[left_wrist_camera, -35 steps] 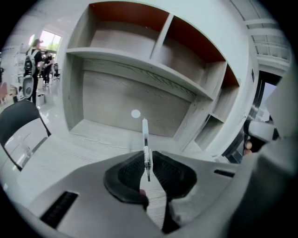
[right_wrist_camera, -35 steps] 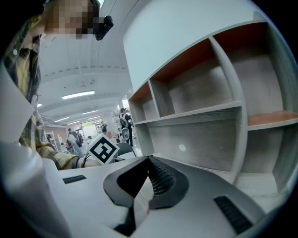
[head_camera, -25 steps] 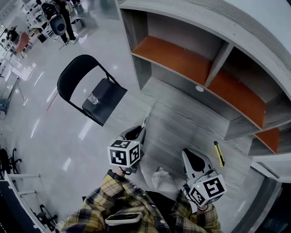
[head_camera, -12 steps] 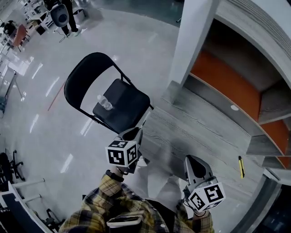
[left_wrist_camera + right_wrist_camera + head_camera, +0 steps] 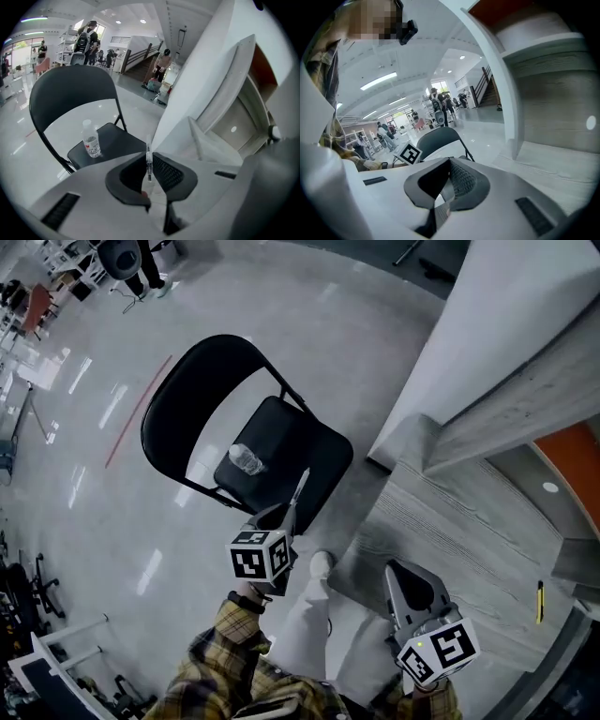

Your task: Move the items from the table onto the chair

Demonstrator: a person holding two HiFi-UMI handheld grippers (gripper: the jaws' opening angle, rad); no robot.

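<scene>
One thin white pen [image 5: 149, 157] is the item in transit. It stands pinched upright between the fingers of the left gripper [image 5: 281, 518], which have just been closing and now sit narrowly apart, clamped on it. In the head view this gripper is at the front edge of the chair [image 5: 309, 451]; how high above the seat it is, I cannot tell. A clear water bottle [image 5: 247, 459] stands upright on the chair seat, toward the backrest side. The right gripper [image 5: 403, 579] is off to the side of the chair over the grey bench [image 5: 450, 540], fingers fully together and nothing between them. A thin yellow item [image 5: 539, 601] lies on the bench, well apart from the chair.

Risks, as judged from here:
- The grip is low on a slim round shaft with most of its length free above the fingers, so it could pivot or slide out if the hand jerks.
- Letting go at the chair's front edge would send the pen to the floor; it needs to be further in over the seat.
- The pen is round and the seat smooth, so it may roll off after release unless it is laid flat.
- Reaching too far toward the backrest could knock the bottle over.
</scene>
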